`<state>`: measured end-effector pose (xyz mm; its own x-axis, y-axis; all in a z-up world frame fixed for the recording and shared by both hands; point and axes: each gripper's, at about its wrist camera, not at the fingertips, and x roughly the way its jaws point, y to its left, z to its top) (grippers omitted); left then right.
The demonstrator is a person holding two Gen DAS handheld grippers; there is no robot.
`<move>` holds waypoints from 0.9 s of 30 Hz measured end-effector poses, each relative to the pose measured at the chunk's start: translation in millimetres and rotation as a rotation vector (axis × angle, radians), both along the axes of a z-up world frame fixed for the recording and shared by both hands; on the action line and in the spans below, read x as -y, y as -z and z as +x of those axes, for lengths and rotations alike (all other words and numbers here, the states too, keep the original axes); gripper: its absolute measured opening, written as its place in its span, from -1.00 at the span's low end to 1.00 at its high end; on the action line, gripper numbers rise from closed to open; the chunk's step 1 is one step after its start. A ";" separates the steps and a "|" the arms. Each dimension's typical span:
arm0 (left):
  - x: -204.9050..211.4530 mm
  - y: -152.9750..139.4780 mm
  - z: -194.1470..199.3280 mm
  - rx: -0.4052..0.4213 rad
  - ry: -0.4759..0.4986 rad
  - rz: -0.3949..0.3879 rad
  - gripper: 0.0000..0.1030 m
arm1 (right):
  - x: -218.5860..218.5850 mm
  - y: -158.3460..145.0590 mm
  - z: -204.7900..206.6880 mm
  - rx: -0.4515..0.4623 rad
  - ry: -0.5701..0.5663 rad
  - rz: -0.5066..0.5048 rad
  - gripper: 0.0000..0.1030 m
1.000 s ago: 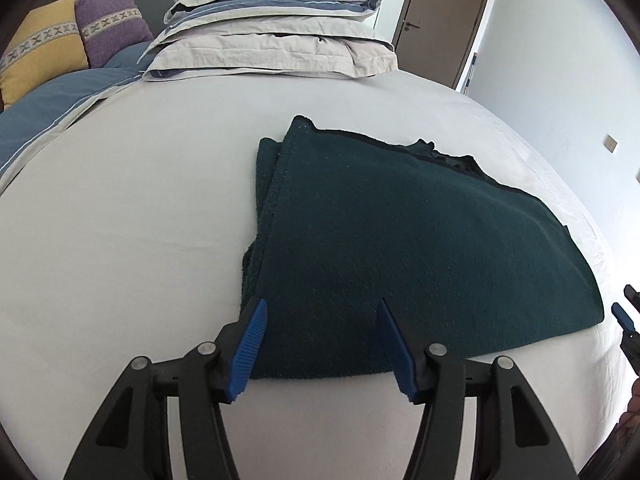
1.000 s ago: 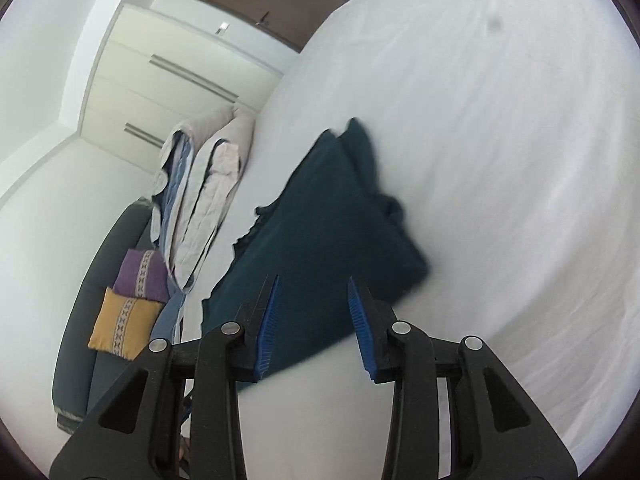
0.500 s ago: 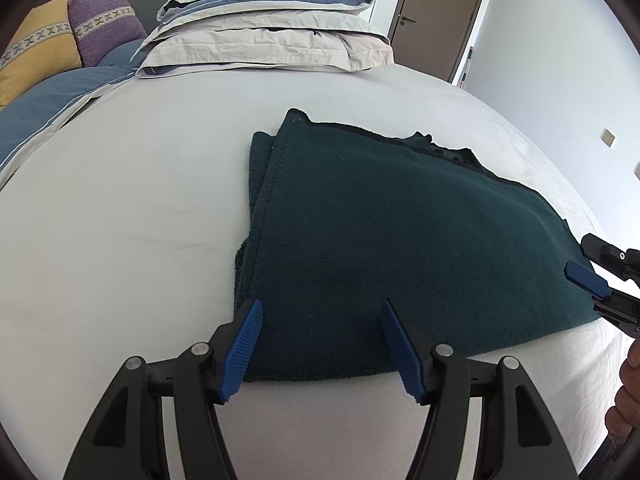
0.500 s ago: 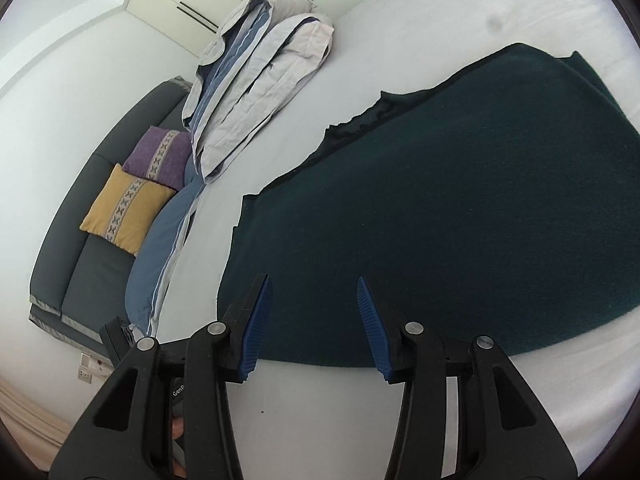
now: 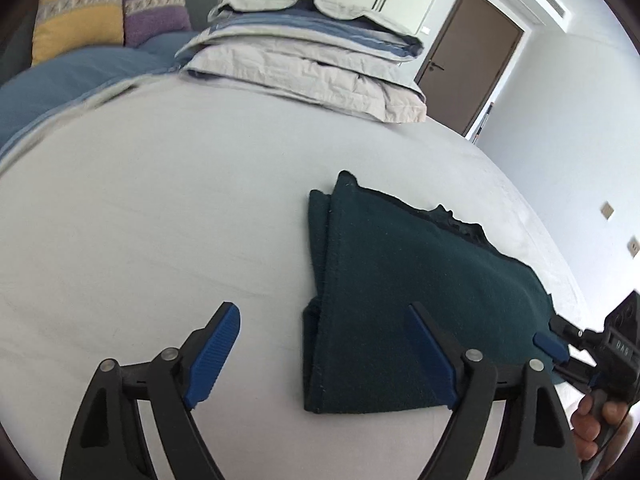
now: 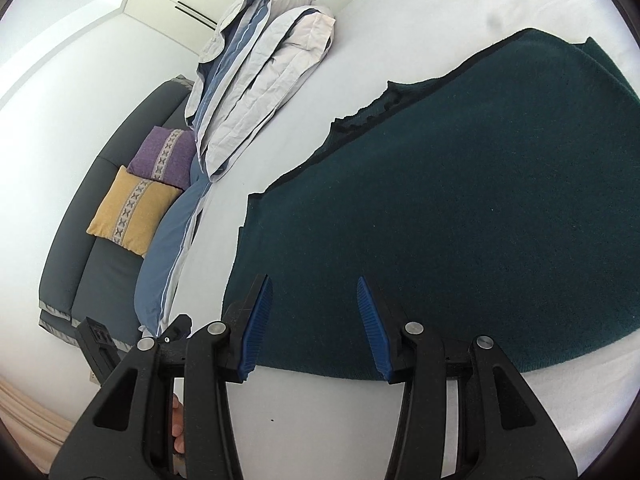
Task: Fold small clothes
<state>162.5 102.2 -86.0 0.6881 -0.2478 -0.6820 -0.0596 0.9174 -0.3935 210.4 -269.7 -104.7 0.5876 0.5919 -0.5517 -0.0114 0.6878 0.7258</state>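
Since a second ago the left gripper (image 5: 324, 354) has swung leftward, so the folded dark green garment (image 5: 400, 300) that lay between its jaws now sits under its right jaw only, with bare bed sheet (image 5: 160, 220) under the left one. Its jaws also stand wider apart than before. The right gripper (image 6: 314, 326) has closed in on the garment (image 6: 460, 220), whose near edge now lies between its spread jaws, and its blue tip (image 5: 550, 342) now shows at the far right of the left gripper's view.

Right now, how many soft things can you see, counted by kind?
Dark green garment: 1
Folded duvets in the stack: 2
Cushions, yellow and purple: 2
Total: 5
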 end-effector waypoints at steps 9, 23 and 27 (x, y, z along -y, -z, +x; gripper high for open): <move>-21.6 53.2 73.0 -0.208 0.117 -0.381 0.57 | -16.2 9.9 22.6 -0.033 -0.075 0.064 -0.15; -16.7 72.8 104.3 -0.308 0.244 -0.617 0.03 | -25.6 22.0 38.1 -0.063 -0.103 0.148 -0.14; -31.1 85.0 100.9 -0.320 0.207 -0.690 -0.42 | -33.5 22.0 42.8 -0.073 -0.121 0.146 -0.14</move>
<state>263.4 133.3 -171.0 0.3780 -0.7886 -0.4850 -0.1210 0.4773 -0.8704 253.2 -236.2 -126.7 0.4686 0.7326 -0.4937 -0.0313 0.5723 0.8195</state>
